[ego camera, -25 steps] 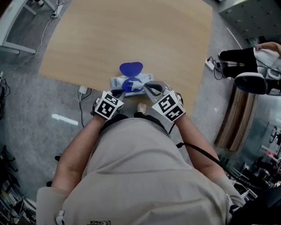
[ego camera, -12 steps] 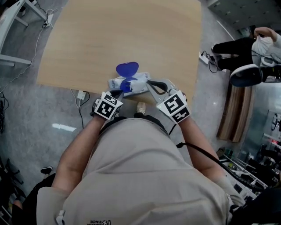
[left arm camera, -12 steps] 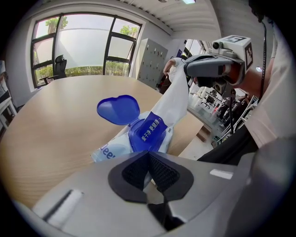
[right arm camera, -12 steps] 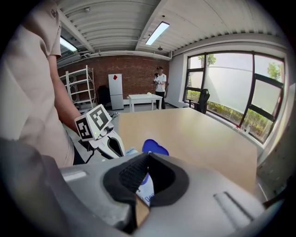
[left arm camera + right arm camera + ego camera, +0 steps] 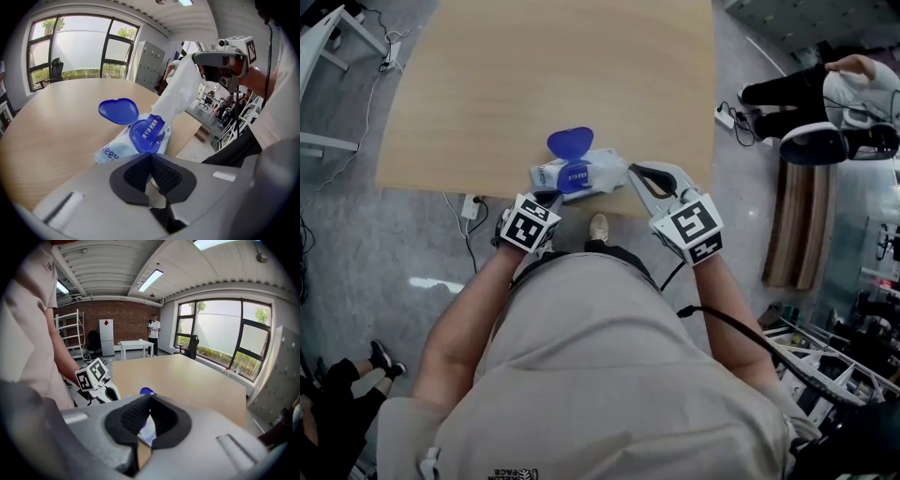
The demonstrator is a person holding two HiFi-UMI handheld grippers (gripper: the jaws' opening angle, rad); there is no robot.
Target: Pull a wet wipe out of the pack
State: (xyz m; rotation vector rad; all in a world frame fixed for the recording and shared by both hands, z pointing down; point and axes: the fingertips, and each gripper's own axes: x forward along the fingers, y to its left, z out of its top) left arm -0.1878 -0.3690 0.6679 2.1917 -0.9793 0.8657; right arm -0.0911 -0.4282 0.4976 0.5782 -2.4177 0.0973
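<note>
The wet wipe pack (image 5: 572,175) lies at the table's near edge, its blue lid (image 5: 569,142) flipped open. My left gripper (image 5: 547,197) is shut on the pack's near end, and its closed jaws hide that end in the left gripper view. A white wipe (image 5: 180,89) stretches from the pack's blue opening (image 5: 147,133) up and to the right. My right gripper (image 5: 200,57) is shut on the wipe's top end, above and to the right of the pack. In the head view the wipe (image 5: 614,169) runs across to the right gripper (image 5: 636,172).
The wooden table (image 5: 553,75) reaches far beyond the pack. On the floor to the right lies a power strip (image 5: 727,117), near a seated person (image 5: 830,94). My shoe (image 5: 598,228) shows below the table edge. Another person (image 5: 153,333) stands by a far white table (image 5: 133,345).
My right gripper has moved right and away from the pack, drawing the wipe out longer. The left gripper has stayed on the pack.
</note>
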